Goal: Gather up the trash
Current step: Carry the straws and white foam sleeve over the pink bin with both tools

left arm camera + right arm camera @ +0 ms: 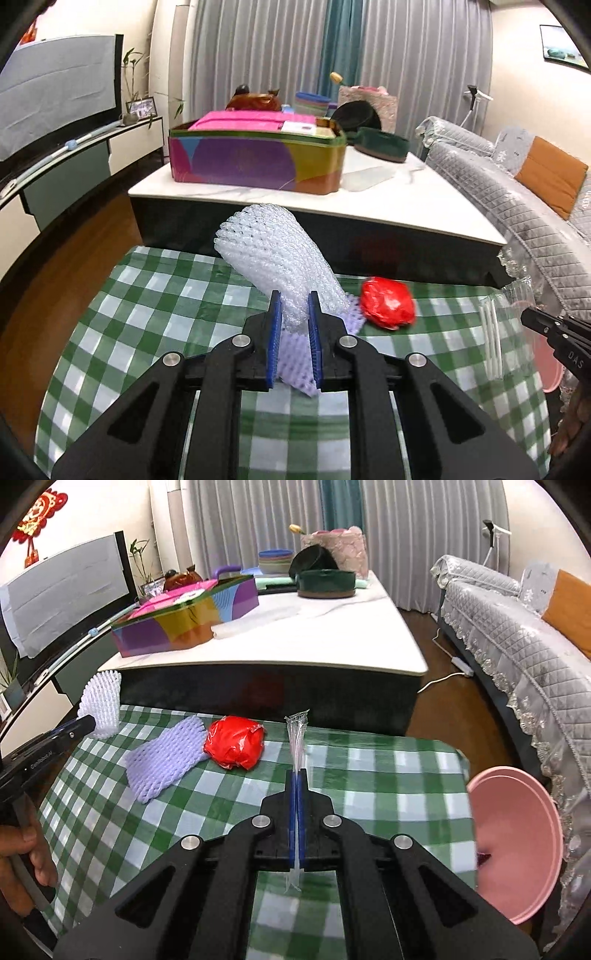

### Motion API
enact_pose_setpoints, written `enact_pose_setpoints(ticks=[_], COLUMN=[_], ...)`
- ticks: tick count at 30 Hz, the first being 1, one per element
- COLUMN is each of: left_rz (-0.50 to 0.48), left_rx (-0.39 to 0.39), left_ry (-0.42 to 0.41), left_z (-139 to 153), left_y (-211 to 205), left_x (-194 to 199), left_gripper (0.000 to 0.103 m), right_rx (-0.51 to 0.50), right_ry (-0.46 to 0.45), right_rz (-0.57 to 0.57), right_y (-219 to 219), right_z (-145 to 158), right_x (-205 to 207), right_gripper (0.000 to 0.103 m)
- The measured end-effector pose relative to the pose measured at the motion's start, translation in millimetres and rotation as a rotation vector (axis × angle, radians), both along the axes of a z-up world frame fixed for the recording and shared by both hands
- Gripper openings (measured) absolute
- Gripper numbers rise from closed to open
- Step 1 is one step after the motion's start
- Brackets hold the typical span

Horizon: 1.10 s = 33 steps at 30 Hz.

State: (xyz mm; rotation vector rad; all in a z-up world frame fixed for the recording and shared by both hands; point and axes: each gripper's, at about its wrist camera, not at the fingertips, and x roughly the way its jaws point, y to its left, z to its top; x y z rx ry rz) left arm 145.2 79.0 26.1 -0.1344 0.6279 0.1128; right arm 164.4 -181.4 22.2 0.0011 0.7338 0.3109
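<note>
White foam net [273,254] is clamped in left tongs [293,314]; right tongs [297,790] pinch clear plastic wrapper [297,734].

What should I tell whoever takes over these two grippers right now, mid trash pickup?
Left gripper: shut on white foam net, lifted off the cloth.
Right gripper: shut on clear plastic wrapper, held above the cloth.
On the checkered cloth: purple foam net touching the red wad.
Pink bin sits off the cloth's right edge.
Left: drop both held pieces, then collect net and wad.
</note>
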Motion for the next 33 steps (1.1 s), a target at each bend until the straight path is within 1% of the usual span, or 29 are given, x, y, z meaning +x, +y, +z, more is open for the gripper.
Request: enact_pose_setpoints(ticks=[7, 11, 15, 20, 23, 25, 27, 29, 31, 33], left_rz=[-0.035, -0.047, -0.060, -0.079, -0.090, -0.099, -0.105, -0.111, -0.117, -0.127], left_rx=[0.013, 0.009, 0.019, 0.021, 0.026, 0.028, 0.044, 0.055, 0.052, 0.057], left_ry=[-0.033, -0.032, -0.039, -0.044, -0.046, -0.051, -0.043, -0.032, -0.017, -0.005], left_z=[21, 26, 30, 33, 31, 28, 25, 21, 18, 14], left_y=[-18, -26, -34, -46, -54, -58, -65, -73, -83, -95], left_x=[-30, -44, -54, -65, -67, -67, -66, -65, -63, -62], left_gripper=[0.014, 0.014, 0.014, 0.014, 0.014, 0.014, 0.014, 0.014, 0.014, 0.014], right_rx=[-0.013, -0.021, -0.025, -0.055, -0.051, -0.047, -0.030, -0.008, -0.026, -0.018], right_ry=[-0.045, -0.064, -0.089, -0.134, -0.167, -0.185, -0.161, -0.148, -0.156, -0.152], right_rz=[0.010, 0.025, 0.032, 0.053, 0.038, 0.030, 0.009, -0.002, -0.010, -0.028], right_y=[-20, -30, -42, -57, -69, -76, -85, -93, -101, -111], right_z=[24, 37, 52, 68, 66, 56, 44, 39, 36, 35], right_x=[-32, -45, -52, -58, -63, -67, -65, -62, -60, -58], right_gripper=[0.001, 0.001, 0.001, 0.001, 0.001, 0.001, 0.001, 0.001, 0.001, 0.001])
